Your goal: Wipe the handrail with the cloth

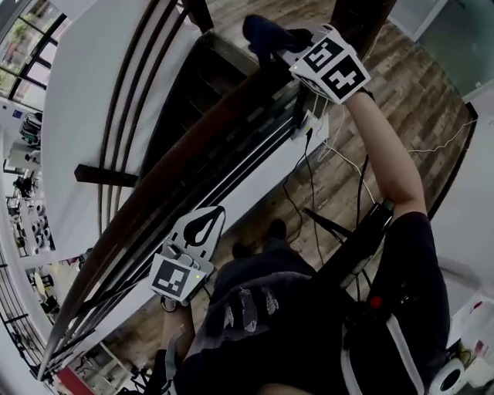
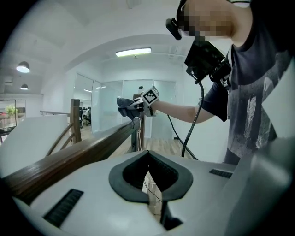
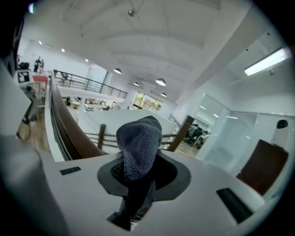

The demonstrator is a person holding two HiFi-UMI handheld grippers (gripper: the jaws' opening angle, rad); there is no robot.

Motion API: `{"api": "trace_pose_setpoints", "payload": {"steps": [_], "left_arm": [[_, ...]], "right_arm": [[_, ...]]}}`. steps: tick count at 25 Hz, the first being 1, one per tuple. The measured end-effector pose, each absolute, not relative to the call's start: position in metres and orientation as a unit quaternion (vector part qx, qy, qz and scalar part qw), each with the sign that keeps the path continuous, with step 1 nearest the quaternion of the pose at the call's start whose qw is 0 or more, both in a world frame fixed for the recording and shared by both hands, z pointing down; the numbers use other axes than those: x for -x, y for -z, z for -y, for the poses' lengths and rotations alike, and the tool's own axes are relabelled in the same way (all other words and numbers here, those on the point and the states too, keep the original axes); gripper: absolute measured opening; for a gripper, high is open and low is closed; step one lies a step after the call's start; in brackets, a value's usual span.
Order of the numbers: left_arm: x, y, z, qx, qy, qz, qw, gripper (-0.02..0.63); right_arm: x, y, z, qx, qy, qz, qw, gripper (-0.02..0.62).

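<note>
The brown wooden handrail (image 1: 202,135) runs diagonally from upper right to lower left. My right gripper (image 1: 284,48) is at its upper end, shut on a dark blue-grey cloth (image 1: 262,32) that bulges out past the jaws over the rail. In the right gripper view the cloth (image 3: 139,143) fills the jaws of the right gripper (image 3: 140,161), with the handrail (image 3: 69,131) curving off to the left. My left gripper (image 1: 208,224) hovers beside the lower part of the rail, shut and empty. In the left gripper view the left gripper (image 2: 148,153) points along the handrail (image 2: 83,150) toward the cloth (image 2: 125,104).
Black metal rails (image 1: 231,166) run under the handrail above a white wall (image 1: 85,116). A dark post (image 1: 361,19) stands near the rail's top end. Wood floor (image 1: 417,85) with loose cables (image 1: 343,158) lies far below. Glass office partitions (image 2: 108,99) stand behind.
</note>
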State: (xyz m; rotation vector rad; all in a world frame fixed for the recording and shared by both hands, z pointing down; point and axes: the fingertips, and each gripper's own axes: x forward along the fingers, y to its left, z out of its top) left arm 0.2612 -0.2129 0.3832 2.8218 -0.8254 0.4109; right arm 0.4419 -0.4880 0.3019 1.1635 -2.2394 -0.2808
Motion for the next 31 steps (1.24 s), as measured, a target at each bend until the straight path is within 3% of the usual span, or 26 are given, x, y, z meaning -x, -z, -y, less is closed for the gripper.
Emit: {"api": "trace_pose_setpoints", "payload": {"steps": [10,16,24,31], "left_arm": [[-0.161,-0.346,0.167,-0.947,-0.067,0.308,0.058,0.008],[-0.072,-0.36,0.129,-0.939,-0.042,0.329,0.09,0.008],[-0.058,-0.38,0.097,-0.948,-0.055,0.291,0.118,0.008],[-0.105,-0.382,0.074,-0.959,-0.05,0.256,0.11,0.008]], "right_arm": [[-0.242,-0.321,0.291,-0.231,-0.04,0.958,0.164,0.06],[-0.14,-0.373,0.161,-0.135,-0.256,0.955,0.061,0.06],[-0.132,-0.381,0.11,-0.163,-0.279,0.944,0.063,0.06],[-0.167,-0.376,0.083,-0.156,-0.271,0.949,0.033,0.06]]}}
